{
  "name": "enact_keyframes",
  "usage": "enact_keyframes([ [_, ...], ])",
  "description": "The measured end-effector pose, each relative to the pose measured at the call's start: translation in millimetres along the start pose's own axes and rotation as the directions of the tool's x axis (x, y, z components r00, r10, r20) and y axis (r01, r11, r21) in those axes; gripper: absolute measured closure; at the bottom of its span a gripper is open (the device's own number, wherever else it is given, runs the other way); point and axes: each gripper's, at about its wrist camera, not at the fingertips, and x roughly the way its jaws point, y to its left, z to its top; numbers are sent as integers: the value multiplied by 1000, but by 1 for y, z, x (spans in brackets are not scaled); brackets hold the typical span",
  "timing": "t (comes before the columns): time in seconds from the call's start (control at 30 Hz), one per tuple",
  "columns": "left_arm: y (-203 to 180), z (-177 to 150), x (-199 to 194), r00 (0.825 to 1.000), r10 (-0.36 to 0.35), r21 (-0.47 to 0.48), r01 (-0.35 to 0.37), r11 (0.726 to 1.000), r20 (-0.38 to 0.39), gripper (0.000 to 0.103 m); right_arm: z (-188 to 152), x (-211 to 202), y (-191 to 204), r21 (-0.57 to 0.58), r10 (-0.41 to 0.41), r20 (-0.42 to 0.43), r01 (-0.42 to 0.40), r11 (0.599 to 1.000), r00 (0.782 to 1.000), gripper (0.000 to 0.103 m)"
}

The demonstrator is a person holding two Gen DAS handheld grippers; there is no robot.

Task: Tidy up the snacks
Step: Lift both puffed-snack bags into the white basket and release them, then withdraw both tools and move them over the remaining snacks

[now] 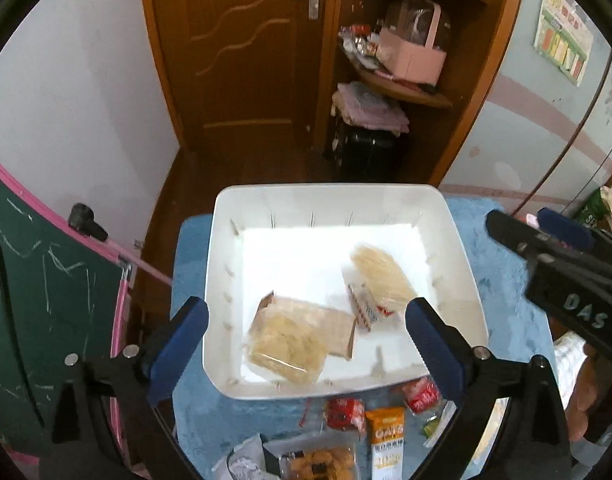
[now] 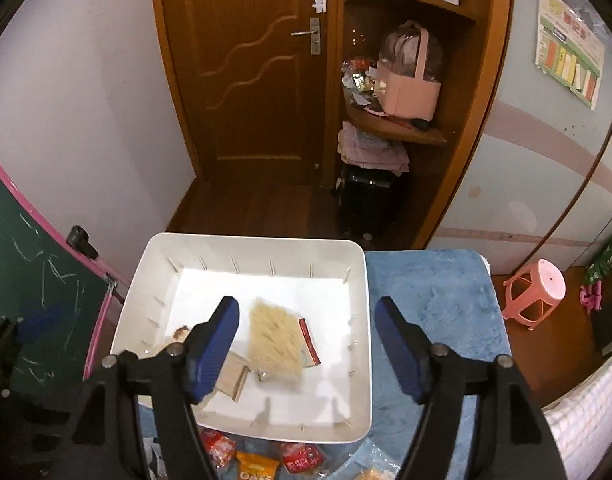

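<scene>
A white bin (image 1: 221,240) (image 2: 362,320) sits on a blue fuzzy mat (image 1: 502,280) (image 2: 434,300). Inside lie two clear packs of pale noodle-like snack (image 1: 289,340) (image 1: 380,272) (image 2: 275,340) and a small wrapped bar (image 1: 362,306). My left gripper (image 1: 306,336) is open and empty, hovering over the bin's near side. My right gripper (image 2: 308,344) is open and empty above the bin's right part; its body shows in the left wrist view (image 1: 554,264). Loose snacks lie in front of the bin: red packets (image 1: 344,414) (image 2: 301,458), an orange oat bar (image 1: 386,440) (image 2: 255,468), a tray of brown pieces (image 1: 318,462).
A green chalkboard with pink frame (image 1: 45,280) (image 2: 25,272) stands at the left. Behind are a wooden door (image 1: 241,52) (image 2: 249,72) and a corner shelf with a pink basket (image 1: 410,56) (image 2: 410,92). A pink stool (image 2: 536,292) stands on the floor at right.
</scene>
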Motion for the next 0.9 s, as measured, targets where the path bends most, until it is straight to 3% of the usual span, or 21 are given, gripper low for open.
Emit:
enact_keyframes([
  [0.5, 9, -28, -31, 1000, 18, -21, -18, 1000, -18, 4, -20, -34, -17, 19, 34, 4, -34, 999, 999, 32],
  [0.9, 12, -54, -84, 997, 64, -17, -63, 998, 34, 4, -45, -73, -41, 9, 33, 36, -34, 999, 999, 32],
])
